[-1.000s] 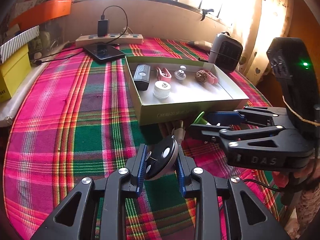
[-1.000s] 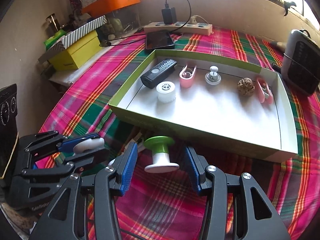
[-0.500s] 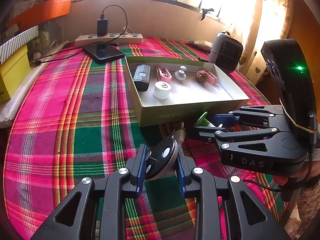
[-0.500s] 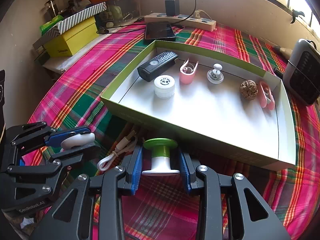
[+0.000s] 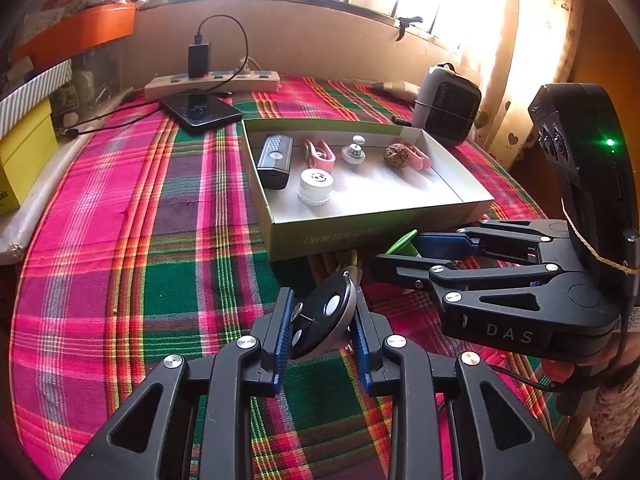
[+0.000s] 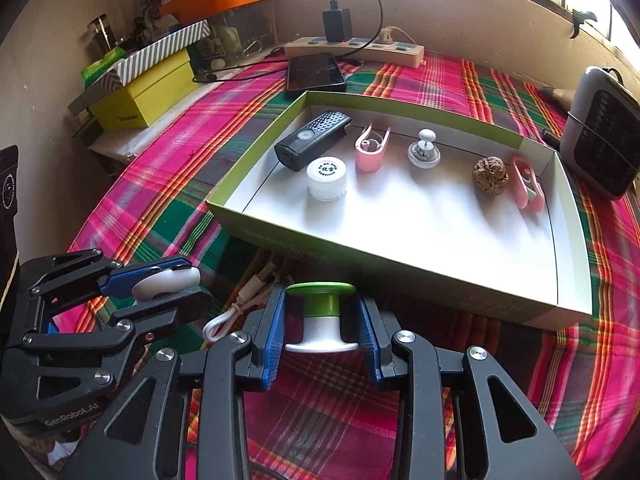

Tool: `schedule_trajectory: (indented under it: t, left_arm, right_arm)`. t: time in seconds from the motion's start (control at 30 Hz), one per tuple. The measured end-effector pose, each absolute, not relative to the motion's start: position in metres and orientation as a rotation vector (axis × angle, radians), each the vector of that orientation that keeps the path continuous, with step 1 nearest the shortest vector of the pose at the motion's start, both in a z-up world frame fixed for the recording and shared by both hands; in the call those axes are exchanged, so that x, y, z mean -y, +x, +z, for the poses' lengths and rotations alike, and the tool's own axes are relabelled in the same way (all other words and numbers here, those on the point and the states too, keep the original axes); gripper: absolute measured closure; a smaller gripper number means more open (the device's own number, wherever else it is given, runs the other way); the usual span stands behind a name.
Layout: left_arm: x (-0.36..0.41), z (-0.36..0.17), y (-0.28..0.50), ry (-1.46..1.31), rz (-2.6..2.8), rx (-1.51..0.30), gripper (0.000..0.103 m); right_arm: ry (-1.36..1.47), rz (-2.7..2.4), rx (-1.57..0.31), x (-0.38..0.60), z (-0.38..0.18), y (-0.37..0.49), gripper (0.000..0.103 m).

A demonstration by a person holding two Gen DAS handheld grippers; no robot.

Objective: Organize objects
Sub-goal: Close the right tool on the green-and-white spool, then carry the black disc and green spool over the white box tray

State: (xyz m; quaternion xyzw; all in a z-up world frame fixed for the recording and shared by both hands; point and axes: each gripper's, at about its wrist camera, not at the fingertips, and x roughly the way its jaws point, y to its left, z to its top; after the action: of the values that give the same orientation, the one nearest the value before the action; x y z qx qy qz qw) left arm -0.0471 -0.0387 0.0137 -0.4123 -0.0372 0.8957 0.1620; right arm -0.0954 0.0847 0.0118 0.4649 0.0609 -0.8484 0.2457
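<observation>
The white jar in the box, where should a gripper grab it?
Grip the white jar across its ribbed round sides, coming down from above. It stands upright with its flat printed lid up, and the black remote lies close behind it, so I'd put the fingers left and right of it, probably clear of the remote.

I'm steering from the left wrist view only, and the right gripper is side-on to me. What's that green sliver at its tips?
Observer: A spool with a green top and a white base, upright, pinched between the right gripper's pads.
Operator: Anything beside it I could snag?
Observer: Yes. A white cable lies looped on the cloth beside the spool, toward the left gripper, which holds a disc.
</observation>
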Motion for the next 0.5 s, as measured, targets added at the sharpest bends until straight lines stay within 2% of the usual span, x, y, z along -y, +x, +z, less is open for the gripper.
schedule_trajectory:
  t: [0.5]
  left_arm:
    - [0.0318,0.0198,-0.0460,-1.162,2.555,0.077,0.078]
  right_arm:
    - [1.199,-2.339,-0.052,-0.0954,0.0171,-0.0856,0.068]
